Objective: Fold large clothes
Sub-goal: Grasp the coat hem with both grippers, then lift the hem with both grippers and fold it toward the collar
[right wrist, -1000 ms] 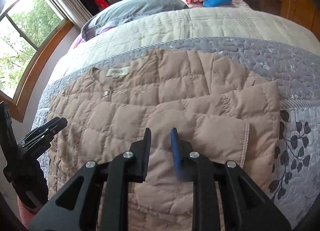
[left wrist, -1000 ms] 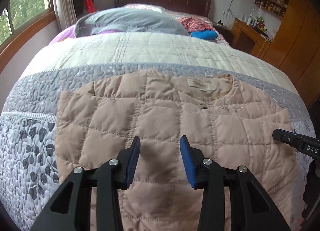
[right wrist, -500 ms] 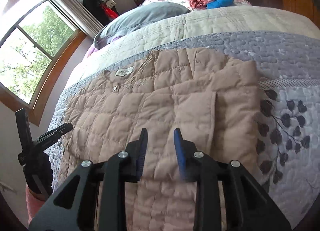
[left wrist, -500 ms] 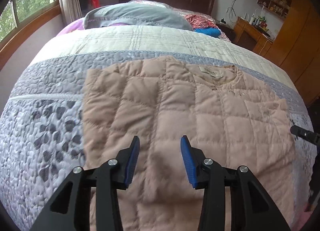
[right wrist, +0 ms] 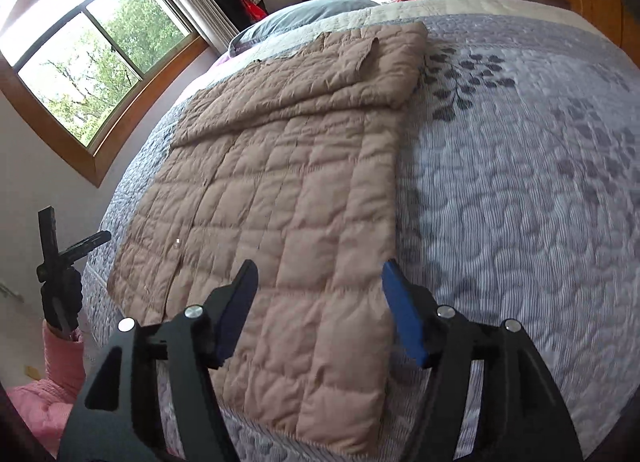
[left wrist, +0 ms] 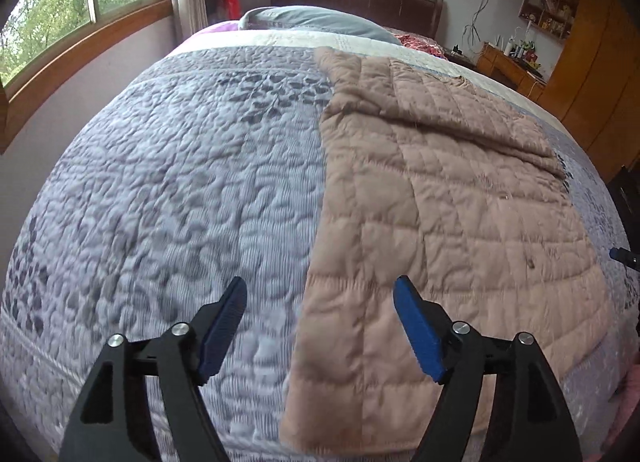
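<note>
Quilted beige jacket (left wrist: 432, 197) now lies sleeves-in as a long strip on the bed (left wrist: 168, 189). The left tool (left wrist: 320, 326), earlier over its middle, straddles its left edge; the right tool (right wrist: 318, 312) straddles the right edge. Both are opening, empty: ready for the next fold.
</note>
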The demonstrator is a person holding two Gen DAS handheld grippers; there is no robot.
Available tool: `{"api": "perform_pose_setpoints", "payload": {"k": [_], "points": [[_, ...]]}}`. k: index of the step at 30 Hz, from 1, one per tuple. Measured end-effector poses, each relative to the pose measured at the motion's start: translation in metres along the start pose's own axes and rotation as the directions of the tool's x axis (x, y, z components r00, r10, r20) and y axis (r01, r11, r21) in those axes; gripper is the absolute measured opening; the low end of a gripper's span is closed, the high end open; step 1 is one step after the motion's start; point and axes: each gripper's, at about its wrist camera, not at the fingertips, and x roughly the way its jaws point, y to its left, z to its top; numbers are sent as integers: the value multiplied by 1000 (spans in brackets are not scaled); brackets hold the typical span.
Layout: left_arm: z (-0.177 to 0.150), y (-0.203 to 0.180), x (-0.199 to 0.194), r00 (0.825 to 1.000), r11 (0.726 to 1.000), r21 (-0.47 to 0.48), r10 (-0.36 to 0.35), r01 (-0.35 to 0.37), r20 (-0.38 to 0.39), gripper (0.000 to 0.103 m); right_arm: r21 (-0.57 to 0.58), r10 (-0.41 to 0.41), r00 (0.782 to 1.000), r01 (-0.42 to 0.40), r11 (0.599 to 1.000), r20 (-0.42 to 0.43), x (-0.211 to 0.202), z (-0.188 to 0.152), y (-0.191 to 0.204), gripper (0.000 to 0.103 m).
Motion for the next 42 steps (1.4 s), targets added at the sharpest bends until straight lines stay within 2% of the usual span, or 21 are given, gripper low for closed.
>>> {"api": "perform_pose_setpoints", "payload": {"k": [5, 11, 14, 17, 19, 21, 24, 25, 27, 33, 39, 42], "points": [[-45, 9, 0, 998, 996, -69, -54, 52, -30, 76, 43, 4, 999, -3, 999, -32, -8, -55, -10, 67], [-68, 1, 11, 990, 987, -96, -135, 129, -50, 76, 81, 13, 999, -10, 997, -36, -3, -80, -22, 67], [-71, -5, 14, 994, 992, -80, -101, 98, -43, 76, 75, 12, 1000, -10, 997, -25, -1, -84, -23, 64], [-71, -5, 13, 994, 990, -100, -102, 98, -31, 74, 53, -11, 1000, 12, 999, -18, 0, -86, -20, 55], [-72, -3, 13, 995, 988, -119, -99, 95, -24, 67, 41, -14, 1000, 15, 999, -19, 1, -87, -18, 48], [-73, 1, 12, 995, 985, -143, -102, 98, -19, 53, 38, 3, 1000, -2, 999, -26, 3, -88, -16, 30], [-75, 6, 10, 989, 972, -185, -151, 146, -10, 23, 44, 34, 999, -32, 999, -33, 4, -89, -14, 16], [-75, 7, 9, 986, 968, -191, -167, 163, -6, 20, 39, 32, 999, -31, 999, -31, 4, -89, -13, 15], [-77, 5, 3, 985, 966, -195, -171, 169, 7, 16, 34, 35, 999, -34, 999, -20, 0, -90, -10, 12], [-89, 1, -30, 983, 973, -145, -177, 182, 41, 15, -21, 64, 998, -63, 998, 17, -31, -106, -3, 10], [-129, -3, -62, 988, 986, -62, -153, 154, 20, 15, -17, 62, 998, -61, 998, 22, -54, -151, -7, 10], [-144, -2, -50, 994, 993, -46, -110, 109, -17, 15, -1, 33, 999, -33, 999, -5, -46, -171, -10, 10]]}}
